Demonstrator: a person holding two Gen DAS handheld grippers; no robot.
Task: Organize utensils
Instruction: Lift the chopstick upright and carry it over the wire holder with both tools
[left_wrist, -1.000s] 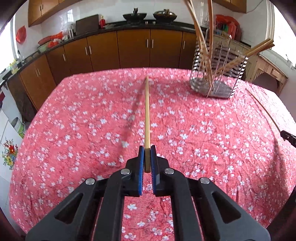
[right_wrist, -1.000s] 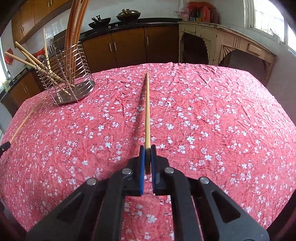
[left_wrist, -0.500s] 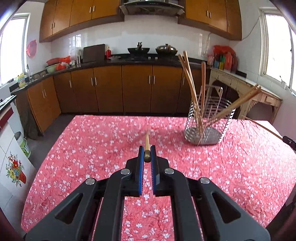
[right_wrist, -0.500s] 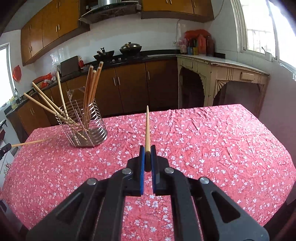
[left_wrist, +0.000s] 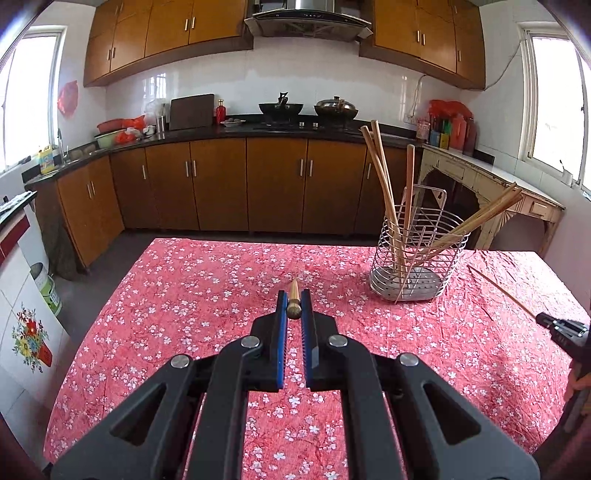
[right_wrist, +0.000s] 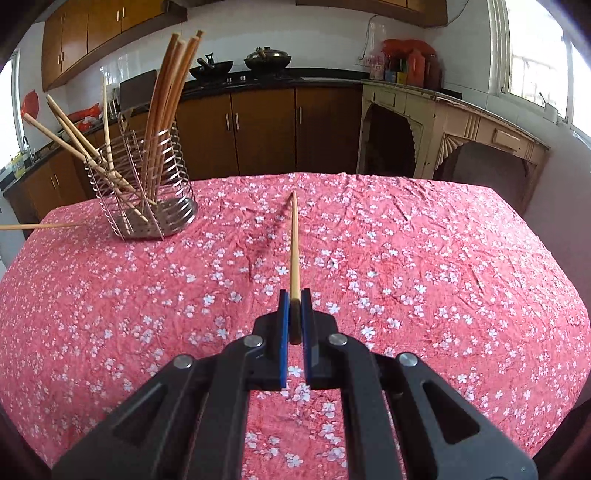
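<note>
My left gripper (left_wrist: 294, 301) is shut on a wooden chopstick (left_wrist: 294, 295) that points straight ahead, seen end-on. My right gripper (right_wrist: 294, 301) is shut on another wooden chopstick (right_wrist: 294, 243) that points forward above the table. A wire utensil holder (left_wrist: 417, 258) with several chopsticks stands on the table, right of my left gripper; in the right wrist view the holder (right_wrist: 147, 192) is at the far left. The right gripper's chopstick (left_wrist: 498, 290) shows at the right edge of the left wrist view, and the left gripper's chopstick (right_wrist: 37, 226) at the left edge of the right wrist view.
The table is covered with a red floral cloth (left_wrist: 207, 295). Brown kitchen cabinets (left_wrist: 273, 184) and a black counter with pots run behind it. A pale wooden side table (right_wrist: 461, 140) stands at the right, beyond the table's edge.
Both grippers have lifted and tilted up from the table, each still holding its chopstick. The views now take in more of the kitchen, and the holder looks farther off.
</note>
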